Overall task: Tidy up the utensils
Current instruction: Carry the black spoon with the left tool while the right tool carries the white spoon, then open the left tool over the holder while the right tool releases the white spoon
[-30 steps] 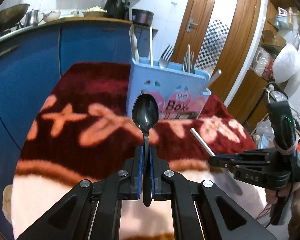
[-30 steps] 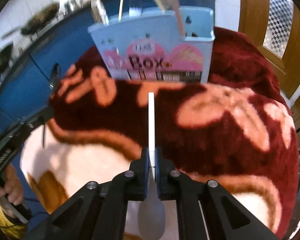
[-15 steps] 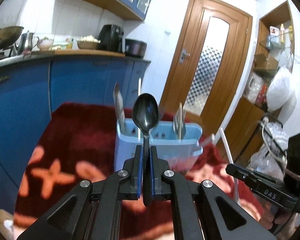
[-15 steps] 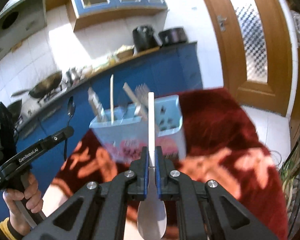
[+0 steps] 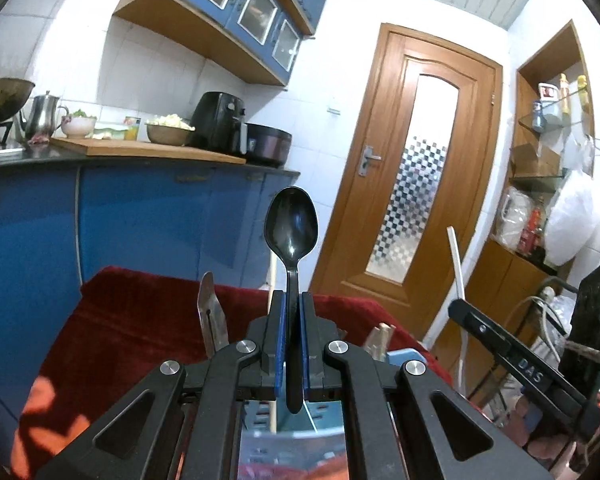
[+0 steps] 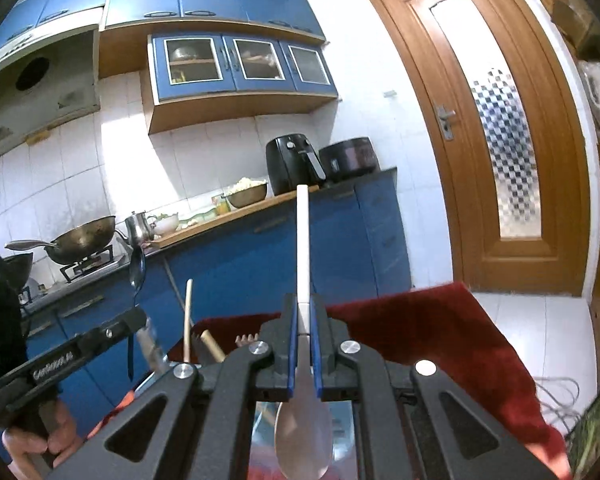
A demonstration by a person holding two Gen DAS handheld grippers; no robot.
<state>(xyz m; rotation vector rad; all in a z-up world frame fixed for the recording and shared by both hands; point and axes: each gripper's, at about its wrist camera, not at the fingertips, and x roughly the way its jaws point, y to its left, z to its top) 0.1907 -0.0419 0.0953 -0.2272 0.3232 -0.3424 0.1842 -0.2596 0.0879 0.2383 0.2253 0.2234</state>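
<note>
Glossy black spoon (image 5: pixel 291 224), perhaps plastic; matt white spoon (image 6: pixel 303 240); plush red cloth (image 5: pixel 140 320); varnished wood door (image 5: pixel 416 176).

Between my left fingers (image 5: pixel 277 340) the spoon (image 5: pixel 291 227) is standing upright, bowl above them, handle end hanging below. The utensil box (image 5: pixel 404 357) is sitting just under and ahead of those fingers, on the cloth-covered table (image 5: pixel 140 320). The right gripper (image 5: pixel 454 305) is hanging off to their right. Between my right fingers (image 6: pixel 291 344) the flat utensil (image 6: pixel 303 240) is pointing up, its wide end below them. The counter (image 6: pixel 260 208) is running behind, with the door (image 6: pixel 500 120) to its right.
</note>
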